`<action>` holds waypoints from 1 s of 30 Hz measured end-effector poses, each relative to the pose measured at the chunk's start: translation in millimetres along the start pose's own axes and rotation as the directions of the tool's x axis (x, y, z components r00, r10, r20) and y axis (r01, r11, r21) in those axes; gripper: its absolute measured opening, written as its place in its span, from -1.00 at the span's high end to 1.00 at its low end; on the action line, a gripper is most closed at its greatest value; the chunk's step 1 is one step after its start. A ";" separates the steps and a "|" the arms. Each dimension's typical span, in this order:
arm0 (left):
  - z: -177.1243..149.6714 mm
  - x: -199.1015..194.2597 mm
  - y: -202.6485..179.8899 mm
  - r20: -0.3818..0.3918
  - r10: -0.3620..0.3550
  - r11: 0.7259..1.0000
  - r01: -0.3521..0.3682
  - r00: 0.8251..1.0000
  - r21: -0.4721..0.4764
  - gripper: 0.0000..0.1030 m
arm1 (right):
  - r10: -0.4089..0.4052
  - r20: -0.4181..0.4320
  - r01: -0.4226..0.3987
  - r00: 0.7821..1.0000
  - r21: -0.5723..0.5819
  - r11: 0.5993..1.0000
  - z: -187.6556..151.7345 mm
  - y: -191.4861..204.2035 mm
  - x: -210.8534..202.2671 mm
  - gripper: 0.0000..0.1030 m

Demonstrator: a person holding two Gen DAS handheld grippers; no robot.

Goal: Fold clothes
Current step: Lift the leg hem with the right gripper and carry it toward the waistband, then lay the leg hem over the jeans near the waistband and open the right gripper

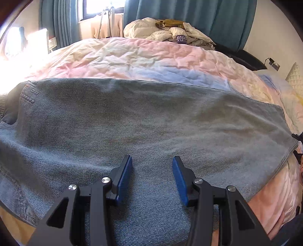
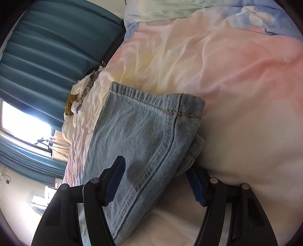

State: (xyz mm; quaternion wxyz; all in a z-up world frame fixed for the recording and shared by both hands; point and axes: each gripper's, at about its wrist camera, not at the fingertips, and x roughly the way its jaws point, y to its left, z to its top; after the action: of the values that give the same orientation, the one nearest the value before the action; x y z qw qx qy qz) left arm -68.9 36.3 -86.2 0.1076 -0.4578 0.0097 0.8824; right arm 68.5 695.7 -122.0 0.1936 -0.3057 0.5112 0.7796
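Observation:
A pair of light blue jeans (image 1: 132, 121) lies flat across the pastel quilt (image 1: 132, 56), waistband at the left and leg hems at the right. My left gripper (image 1: 152, 158) hovers over the near part of the denim. It is open, its blue pads (image 1: 124, 177) apart, with only flat cloth below them. In the right wrist view the hem end of the jeans (image 2: 144, 132) rests on the quilt (image 2: 236, 75) and reaches in between my right gripper's (image 2: 155, 164) fingers. That gripper is open. Its left pad (image 2: 115, 181) throws a shadow on the denim and does not press it.
A heap of cream bedding and loose clothes (image 1: 166, 32) sits at the far side of the bed. Teal curtains (image 1: 189, 15) and a bright window (image 1: 98, 7) stand behind it. A pillow (image 1: 274, 79) lies at the right. The curtains (image 2: 47, 56) fill the left of the right wrist view.

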 end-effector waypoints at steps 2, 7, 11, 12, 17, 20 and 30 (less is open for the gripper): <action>-0.1 2.0 -0.1 -0.002 0.003 1.000 -0.003 1.000 0.002 0.12 | -0.013 0.028 0.013 1.000 0.012 1.000 3.8 0.5 1.5 -0.08; -0.1 3.4 -1.5 -0.004 0.010 1.000 -0.010 1.000 0.008 0.12 | -0.072 0.088 0.074 0.994 -0.022 0.997 11.6 15.4 -3.2 0.70; 1.5 2.3 0.0 -0.010 0.001 1.000 -0.001 1.000 0.015 0.12 | -0.110 0.167 0.133 0.980 -0.137 0.982 9.3 58.2 -24.3 0.83; 2.1 2.0 1.2 -0.012 -0.006 1.000 0.006 1.000 0.016 0.12 | -0.107 0.193 0.141 0.975 -0.172 0.975 7.4 72.3 -32.0 0.83; 2.4 -2.7 9.2 -0.014 -0.026 1.000 0.026 1.000 -0.011 0.12 | -0.056 0.271 0.138 0.961 -0.293 0.946 -7.1 142.2 -66.0 0.84; 6.1 -7.3 13.3 -0.011 0.005 1.000 -0.005 1.000 -0.003 0.12 | -0.021 0.287 0.127 0.958 -0.356 0.926 -22.0 185.2 -82.1 0.85; 21.0 -34.7 62.7 0.068 -0.007 0.991 0.016 0.998 -0.132 0.12 | 0.045 0.330 0.178 0.943 -0.613 0.769 -105.3 326.6 -107.9 0.85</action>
State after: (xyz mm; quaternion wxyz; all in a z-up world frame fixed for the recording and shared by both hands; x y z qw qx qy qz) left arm -78.9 -28.8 -51.0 0.0822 -0.4341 -0.0551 0.8954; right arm -23.1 469.0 141.9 0.1885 -0.2382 0.1672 0.9380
